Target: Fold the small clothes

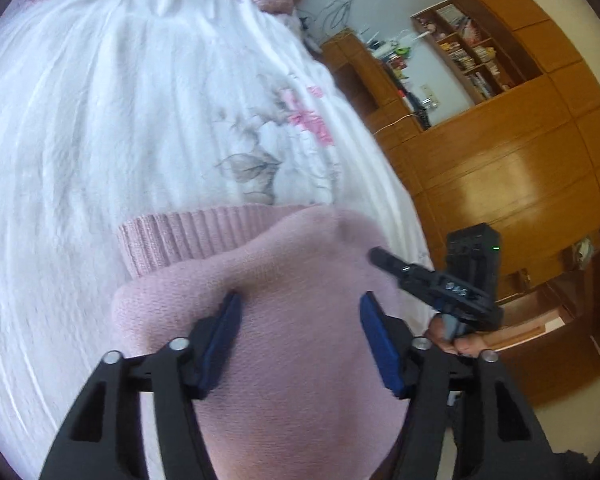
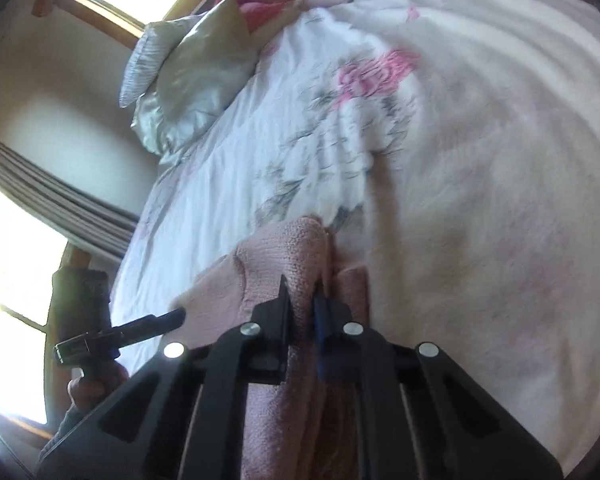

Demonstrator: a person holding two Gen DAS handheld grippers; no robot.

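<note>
Left jaws: the left gripper point(image 1: 300, 320) had its blue pads point(image 1: 224, 332) spread wide, the pink knit sweater point(image 1: 284, 280) lying under and between them; whether they touched it could not be told.
Right jaws: the right gripper point(image 2: 302, 300) was pressed nearly together, pinching a bunched fold of the sweater point(image 2: 300, 248).
Sweater's place: on the white floral bedspread point(image 1: 120, 120), its ribbed hem point(image 1: 180, 232) turned toward the bed's middle.
Handling, as judged: soft, light, limp and stretchy; it would probably sag and slide unless both edges were gripped.
Where to hold: likely the ribbed hem or a doubled fold edge, the firmest parts.
Surroundings: wooden cabinets point(image 1: 500, 160) stood beside the bed; a pillow point(image 2: 188, 76) lay at its head.
</note>
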